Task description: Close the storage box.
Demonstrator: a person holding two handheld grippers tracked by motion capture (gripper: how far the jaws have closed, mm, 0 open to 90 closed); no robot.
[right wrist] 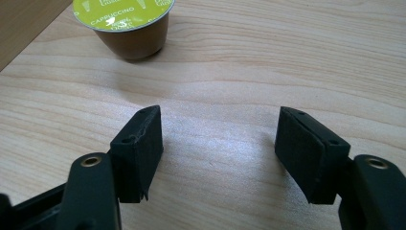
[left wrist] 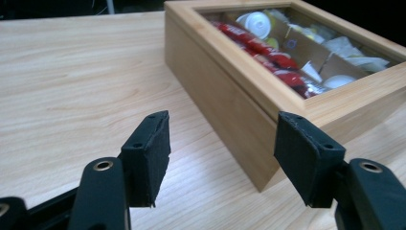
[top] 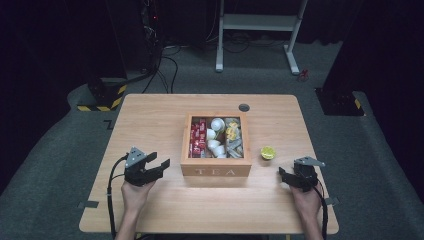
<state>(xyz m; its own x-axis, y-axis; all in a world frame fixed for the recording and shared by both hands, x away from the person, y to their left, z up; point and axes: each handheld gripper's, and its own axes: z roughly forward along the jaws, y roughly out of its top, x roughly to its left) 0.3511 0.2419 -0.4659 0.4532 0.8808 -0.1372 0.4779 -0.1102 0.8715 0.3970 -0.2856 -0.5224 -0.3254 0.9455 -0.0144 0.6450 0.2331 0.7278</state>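
The left hand-held gripper [top: 159, 165] hovers with jaws spread and empty just beside the wooden tea box's [top: 215, 168] near-left corner. The right hand-held gripper [top: 283, 174], also spread and empty, points at the green-lidded cappuccino capsule [top: 268, 152] standing on the worktop [top: 150, 120] right of the box, apart from it.

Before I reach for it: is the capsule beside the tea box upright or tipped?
Upright: the capsule stands on its narrow base, green foil lid facing up, on the table.
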